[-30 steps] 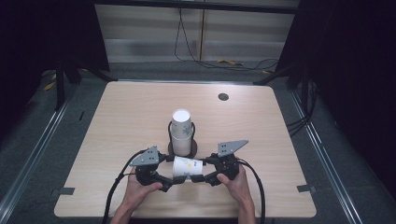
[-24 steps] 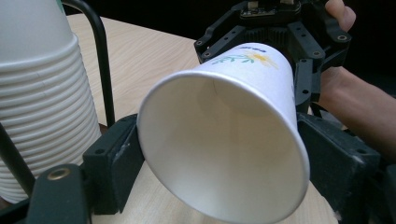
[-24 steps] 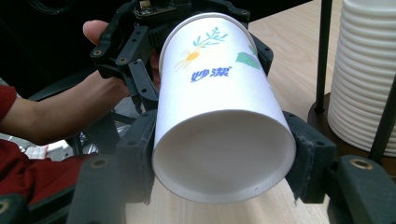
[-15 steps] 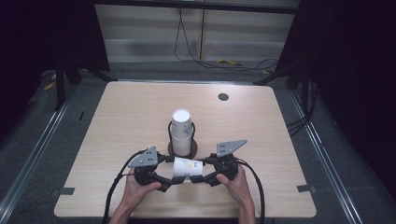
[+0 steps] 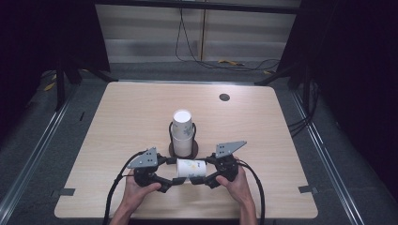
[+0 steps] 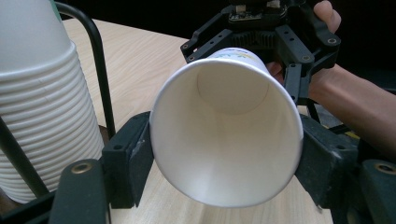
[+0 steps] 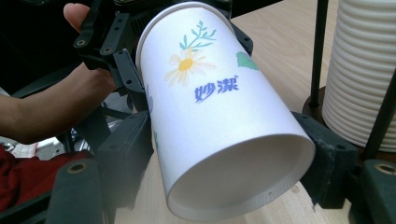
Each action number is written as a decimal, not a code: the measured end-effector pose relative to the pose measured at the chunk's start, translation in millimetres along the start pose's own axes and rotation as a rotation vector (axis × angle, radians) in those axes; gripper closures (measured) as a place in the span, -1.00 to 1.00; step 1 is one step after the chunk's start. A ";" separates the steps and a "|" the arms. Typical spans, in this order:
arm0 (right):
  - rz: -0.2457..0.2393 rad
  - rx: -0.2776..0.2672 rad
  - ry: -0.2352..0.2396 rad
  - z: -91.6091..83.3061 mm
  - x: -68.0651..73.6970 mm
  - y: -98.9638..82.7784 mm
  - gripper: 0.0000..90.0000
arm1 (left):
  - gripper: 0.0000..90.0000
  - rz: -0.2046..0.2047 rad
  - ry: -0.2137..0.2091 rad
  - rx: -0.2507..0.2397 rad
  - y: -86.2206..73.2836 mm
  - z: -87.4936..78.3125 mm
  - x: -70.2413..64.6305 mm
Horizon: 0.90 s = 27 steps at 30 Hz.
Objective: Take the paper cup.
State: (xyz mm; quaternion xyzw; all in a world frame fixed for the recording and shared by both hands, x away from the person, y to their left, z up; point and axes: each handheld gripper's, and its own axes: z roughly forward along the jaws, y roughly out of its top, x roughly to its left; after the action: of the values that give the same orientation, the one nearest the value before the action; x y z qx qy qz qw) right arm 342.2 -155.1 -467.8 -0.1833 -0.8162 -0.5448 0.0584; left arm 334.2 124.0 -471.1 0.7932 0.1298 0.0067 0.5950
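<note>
1. In the high view a paper cup (image 5: pixel 191 168) lies on its side in the lower middle of the frame, held between the two grippers above the table (image 5: pixel 281 140).
2. The left gripper (image 5: pixel 170 180) sits lower left of centre in that view. Its jaws have just been closing, and in the left gripper view they press on both sides of the cup's (image 6: pixel 226 135) open mouth: it grasps the cup.
3. The right gripper (image 5: pixel 201 179) sits lower right of centre in the high view. Its jaws have just been opening with the cup's base end between them; in the right gripper view the pads stand at both sides of the cup (image 7: pixel 219 116), and I cannot tell whether they press on it.
4. A stack (image 5: pixel 182 129) of cups stands upright in a black wire holder (image 5: pixel 183 151) at mid-frame of the high view, just behind the held cup and apart from it.
5. The stack (image 6: pixel 42 98) is at the left edge of the left gripper view and at the right edge (image 7: pixel 364 70) of the right gripper view.
</note>
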 end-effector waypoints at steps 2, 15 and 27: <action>0.000 0.000 -0.005 -0.2 0.4 0.0 -0.43 | -0.38 -0.002 0.003 -0.003 0.0 0.2 0.0; -0.007 -0.038 -0.108 -3.9 1.8 -2.4 -0.67 | -0.38 -0.018 0.020 0.010 0.5 -4.4 1.9; -0.032 -0.116 -0.208 -12.3 7.4 -5.5 -0.72 | -0.38 -0.016 0.036 0.020 0.7 -10.4 3.4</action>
State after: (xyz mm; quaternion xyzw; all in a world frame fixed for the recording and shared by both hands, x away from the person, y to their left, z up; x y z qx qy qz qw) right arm 332.1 -166.4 -465.5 -0.2288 -0.7879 -0.5699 -0.0458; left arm 335.9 134.4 -467.9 0.7977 0.1470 0.0149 0.5847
